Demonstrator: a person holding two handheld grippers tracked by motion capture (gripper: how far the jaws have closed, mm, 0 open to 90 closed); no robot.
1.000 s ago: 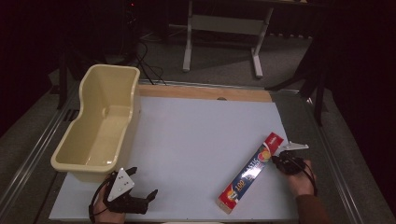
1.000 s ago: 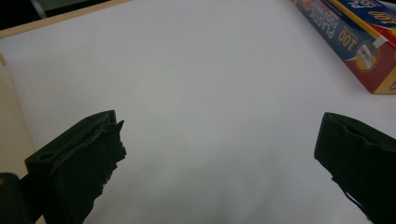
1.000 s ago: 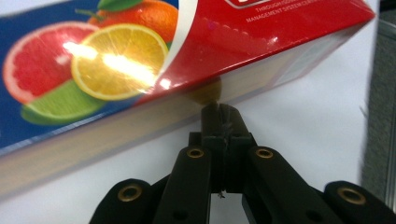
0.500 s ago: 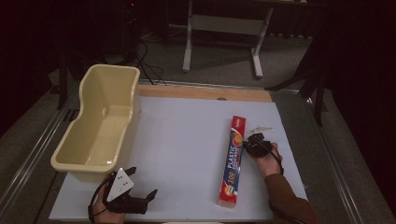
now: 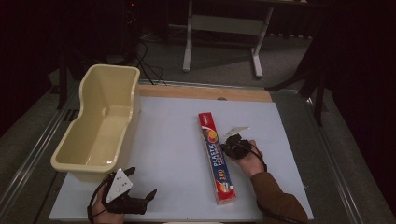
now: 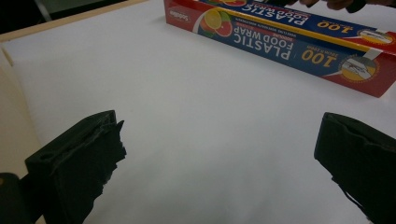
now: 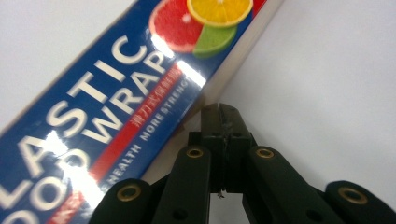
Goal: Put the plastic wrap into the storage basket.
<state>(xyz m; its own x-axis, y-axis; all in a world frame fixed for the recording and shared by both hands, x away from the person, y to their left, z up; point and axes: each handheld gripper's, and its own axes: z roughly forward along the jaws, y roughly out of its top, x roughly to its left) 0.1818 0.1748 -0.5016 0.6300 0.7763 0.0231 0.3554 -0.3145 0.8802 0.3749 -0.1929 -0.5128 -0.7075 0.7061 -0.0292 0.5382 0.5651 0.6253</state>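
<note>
Right gripper view has the right tongs [image 7: 223, 122] pressed shut on nothing, tips against the long side of the plastic wrap box [image 7: 116, 88], which lies flat on the white counter [image 5: 173, 140]. Left tongs [image 5: 140, 201] gape wide, empty, well short of the box, the cream tub [image 5: 100, 126] off to their outer side. Pushed off-centre, the box would likely pivot or slide past the tips.

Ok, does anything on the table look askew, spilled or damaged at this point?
Nothing spilled or damaged. The plastic food wrap box lies flat and intact on the white table, only slightly angled to its edges. The right gripper is shut, its tip at the box's side. The cream tub sits upright.
</note>
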